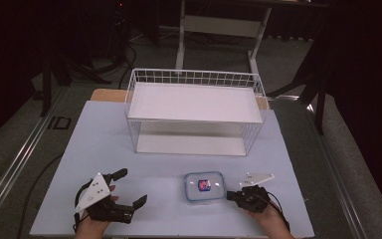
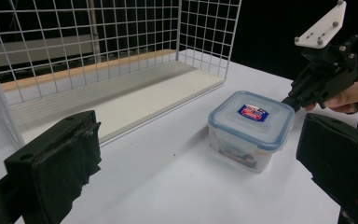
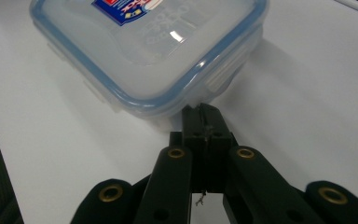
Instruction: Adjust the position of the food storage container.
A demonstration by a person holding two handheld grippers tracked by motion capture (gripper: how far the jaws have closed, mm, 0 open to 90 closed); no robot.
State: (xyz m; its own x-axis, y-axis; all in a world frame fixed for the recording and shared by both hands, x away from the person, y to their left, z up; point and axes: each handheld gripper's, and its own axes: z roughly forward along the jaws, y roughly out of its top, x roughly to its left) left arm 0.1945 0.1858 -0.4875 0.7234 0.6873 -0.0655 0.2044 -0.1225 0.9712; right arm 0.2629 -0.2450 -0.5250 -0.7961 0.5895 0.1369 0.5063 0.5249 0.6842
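Black right gripper (image 3: 204, 122) (fingers together) touches container (image 3: 154, 42).

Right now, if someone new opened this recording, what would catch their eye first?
Probably the white wire basket standing at the back middle of the table, its flat white shelf on top. In front of it, near the right, sits a clear food container with a blue-rimmed lid, and the right gripper meets its right corner with jaws shut. The left gripper waits open at the front left.
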